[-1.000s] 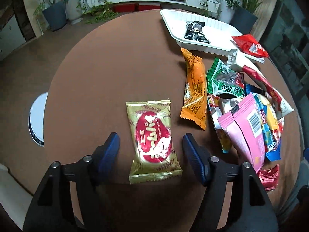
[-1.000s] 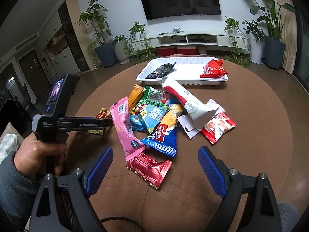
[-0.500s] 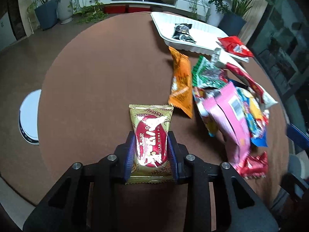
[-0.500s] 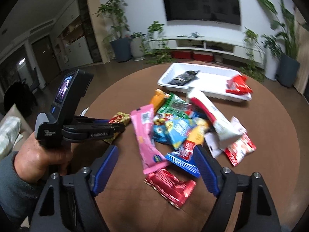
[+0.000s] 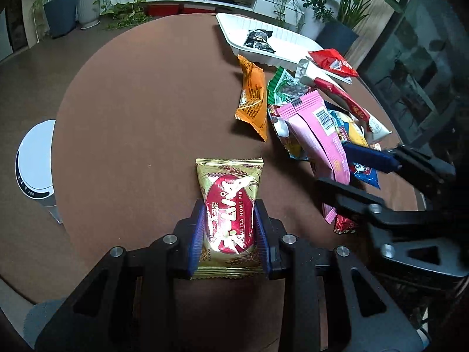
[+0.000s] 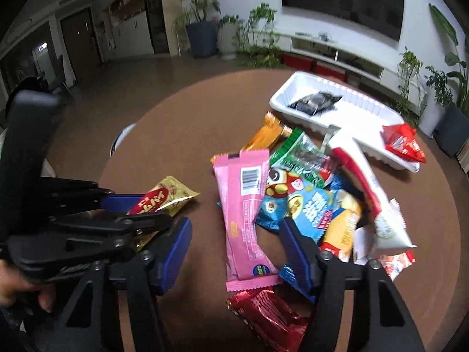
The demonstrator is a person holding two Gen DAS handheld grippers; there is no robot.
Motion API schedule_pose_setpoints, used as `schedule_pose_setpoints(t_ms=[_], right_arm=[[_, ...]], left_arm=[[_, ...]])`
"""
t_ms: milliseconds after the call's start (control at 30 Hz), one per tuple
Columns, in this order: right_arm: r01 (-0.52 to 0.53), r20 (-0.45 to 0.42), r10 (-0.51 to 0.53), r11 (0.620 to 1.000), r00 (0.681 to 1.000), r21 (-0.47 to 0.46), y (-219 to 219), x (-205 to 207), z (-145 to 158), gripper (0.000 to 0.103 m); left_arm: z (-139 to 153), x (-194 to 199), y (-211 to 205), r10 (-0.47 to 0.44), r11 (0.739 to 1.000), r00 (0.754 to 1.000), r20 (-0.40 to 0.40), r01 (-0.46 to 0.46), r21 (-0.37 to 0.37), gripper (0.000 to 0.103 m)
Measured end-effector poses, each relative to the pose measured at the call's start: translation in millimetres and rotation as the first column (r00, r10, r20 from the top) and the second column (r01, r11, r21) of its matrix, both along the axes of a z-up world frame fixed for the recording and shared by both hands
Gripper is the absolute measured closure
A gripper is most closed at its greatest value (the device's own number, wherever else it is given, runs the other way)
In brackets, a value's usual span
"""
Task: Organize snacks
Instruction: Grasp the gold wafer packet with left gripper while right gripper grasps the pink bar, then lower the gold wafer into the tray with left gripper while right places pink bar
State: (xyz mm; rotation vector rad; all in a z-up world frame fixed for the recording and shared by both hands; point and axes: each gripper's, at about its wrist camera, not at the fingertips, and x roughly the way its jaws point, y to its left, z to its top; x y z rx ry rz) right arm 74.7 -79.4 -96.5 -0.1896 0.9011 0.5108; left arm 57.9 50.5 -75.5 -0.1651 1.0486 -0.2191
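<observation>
The gold pie packet (image 5: 229, 214) carried a red oval with large white script, too stylised to read, and beside it the small white words "HOME PIE", preceded by letters that looked like "HUIYA". A tiny mark near the packet's lower left corner was too small to make out. The pink packet (image 5: 316, 129) bore a black-and-white barcode on a white patch, its digits illegible; the same barcode showed on it in the right wrist view, along with a small blue and yellow logo near its lower end. Printing on the other snack packets was blurred beyond reading.
</observation>
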Motion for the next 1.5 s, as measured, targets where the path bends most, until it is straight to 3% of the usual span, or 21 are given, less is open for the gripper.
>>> schedule_pose_setpoints(t_ms=[133,200,267,400,600,767,933,1033,1333,1400,1500], right_arm=[[0.000,-0.040,0.000,1.000,0.999,-0.009,1.0,4.0,-10.3,0.060],[0.006,-0.062,-0.006,1.000,0.998,0.003,-2.3,5.0,-13.4,0.074],[0.018,-0.089,-0.014,0.999,0.996,0.043,-7.4,6.9,-15.2,0.079],[0.037,-0.108,-0.027,0.995,0.994,0.093,-16.2,6.9,-13.0,0.082],[0.084,-0.142,-0.050,0.967,0.989,0.242,-35.5,0.5,2.0,0.084],[0.137,-0.180,-0.071,0.914,0.981,0.383,-63.0,-3.3,16.6,0.085],[0.212,-0.222,-0.111,0.836,0.969,0.507,-103.3,6.6,28.7,0.085],[0.274,-0.230,-0.174,0.804,0.957,0.528,-134.4,18.9,35.0,0.085],[0.464,-0.211,-0.419,0.718,0.883,0.519,-231.6,80.4,64.4,0.085],[0.471,-0.198,-0.433,0.724,0.879,0.504,-234.4,99.5,71.2,0.085],[0.433,-0.161,-0.407,0.772,0.899,0.465,-217.8,132.3,84.1,0.085]], left_arm=[[-0.5,-0.6,1.4,-0.004,1.000,1.000,0.002,0.004,-0.008,0.074],[-0.4,0.0,1.4,-0.007,1.000,1.000,0.003,0.007,-0.014,0.074],[0.0,-0.1,1.2,-0.011,1.000,1.000,0.005,0.011,-0.019,0.074],[1.9,-2.0,1.4,-0.016,0.999,1.000,0.014,0.016,-0.036,0.074],[9.0,-2.6,3.8,-0.014,0.998,0.999,0.029,0.016,-0.059,0.074],[23.4,0.7,8.0,-0.014,0.997,0.998,0.056,0.018,-0.078,0.074],[44.0,16.6,12.8,-0.017,0.995,0.996,0.088,0.026,-0.099,0.074],[61.3,35.2,16.3,-0.015,0.993,0.993,0.118,0.029,-0.118,0.074],[105.3,133.2,2.2,-0.046,0.997,0.982,0.183,0.055,-0.047,0.074],[109.6,162.7,-9.0,-0.064,0.997,0.980,0.186,0.069,-0.018,0.074],[113.9,201.1,-26.8,-0.091,0.996,0.978,0.190,0.088,0.024,0.074]])
